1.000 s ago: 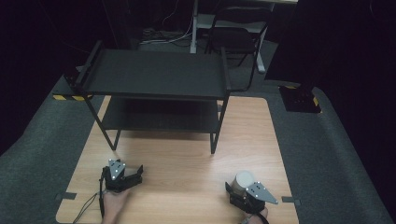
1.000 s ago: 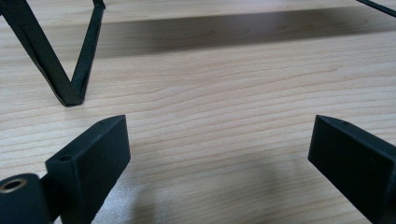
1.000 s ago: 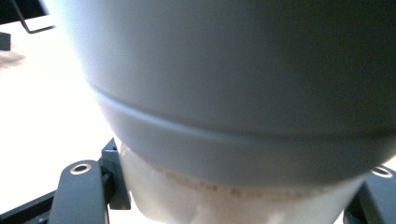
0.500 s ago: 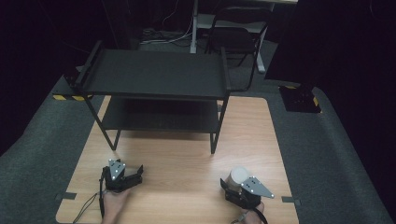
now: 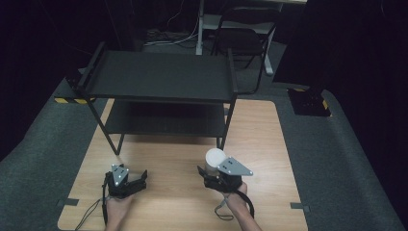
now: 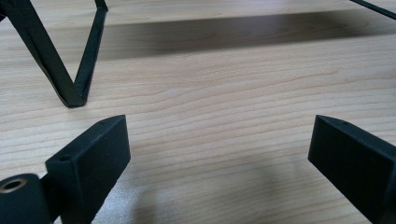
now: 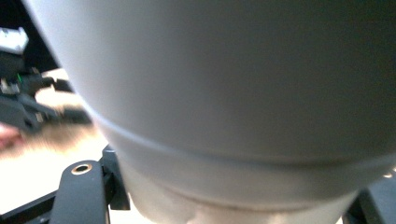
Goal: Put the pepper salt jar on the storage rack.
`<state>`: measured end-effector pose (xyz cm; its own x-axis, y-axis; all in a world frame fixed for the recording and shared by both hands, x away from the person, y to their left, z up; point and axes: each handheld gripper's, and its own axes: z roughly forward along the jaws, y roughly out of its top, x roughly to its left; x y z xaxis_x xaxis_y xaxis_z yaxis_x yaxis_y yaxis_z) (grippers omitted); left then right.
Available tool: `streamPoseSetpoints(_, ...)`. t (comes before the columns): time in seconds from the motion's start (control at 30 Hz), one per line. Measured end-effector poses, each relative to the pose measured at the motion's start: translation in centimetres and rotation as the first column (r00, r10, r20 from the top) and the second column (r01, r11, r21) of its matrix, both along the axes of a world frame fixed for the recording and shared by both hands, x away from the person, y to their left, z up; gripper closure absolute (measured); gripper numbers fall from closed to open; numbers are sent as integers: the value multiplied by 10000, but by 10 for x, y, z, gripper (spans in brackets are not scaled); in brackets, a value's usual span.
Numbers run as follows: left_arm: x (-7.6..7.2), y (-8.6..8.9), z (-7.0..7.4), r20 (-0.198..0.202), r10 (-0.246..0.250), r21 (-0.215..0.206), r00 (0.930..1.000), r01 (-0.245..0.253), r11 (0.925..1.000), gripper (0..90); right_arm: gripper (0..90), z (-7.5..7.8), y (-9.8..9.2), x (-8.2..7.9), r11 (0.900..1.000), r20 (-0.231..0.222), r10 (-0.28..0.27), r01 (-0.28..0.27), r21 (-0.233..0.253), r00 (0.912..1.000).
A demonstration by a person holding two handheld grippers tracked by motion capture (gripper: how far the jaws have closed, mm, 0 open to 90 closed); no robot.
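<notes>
A white cup (image 5: 215, 157) stands upright at the table's front middle-right, with my right gripper (image 5: 211, 169) shut on its lower body. In the right gripper view the cup (image 7: 233, 84) looms very close and blurred between the black jaws. My left gripper (image 5: 139, 180) rests low over the wooden table (image 5: 269, 144) at the front left. It is open with nothing between its fingers (image 6: 100, 144). A black two-tier shelf rack (image 5: 159, 74) stands across the far half of the table, and both of its tiers are bare.
One of the rack's legs (image 6: 70, 88) meets the table just ahead and left of the left gripper. A black folding chair (image 5: 240, 33) stands behind the table. Grey carpet (image 5: 346, 159) surrounds the table. The left gripper (image 7: 28, 107) appears blurred at the left of the right gripper view.
My right gripper has carried the cup left and away from the front edge, toward the rack. The left gripper has stayed in place, open.
</notes>
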<state>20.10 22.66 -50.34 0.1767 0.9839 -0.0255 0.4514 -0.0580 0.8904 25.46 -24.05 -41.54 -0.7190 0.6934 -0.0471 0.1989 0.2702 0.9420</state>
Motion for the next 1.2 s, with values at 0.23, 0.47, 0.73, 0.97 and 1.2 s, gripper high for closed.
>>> streamPoseSetpoints(0.23,0,-1,0,9,65,-19,10000,-65,10000,58,289,25,30,21,9998,274,191,-189,-67,9994)
streamPoseSetpoints(0.47,0,-2,0,9,155,-24,9999,-155,9999,58,290,45,53,39,9998,553,199,-196,-62,9983)
streamPoseSetpoints(0.73,0,-2,0,3,223,-61,9998,-223,9997,58,290,56,71,57,9998,604,-194,190,80,9980)
streamPoseSetpoints(0.97,0,-2,-1,13,208,-57,9998,-208,9998,58,290,57,83,65,9990,495,-428,422,134,9979)
streamPoseSetpoints(1.2,0,-2,0,9,182,-40,9998,-182,9998,58,290,58,91,75,9982,382,-573,565,221,9976)
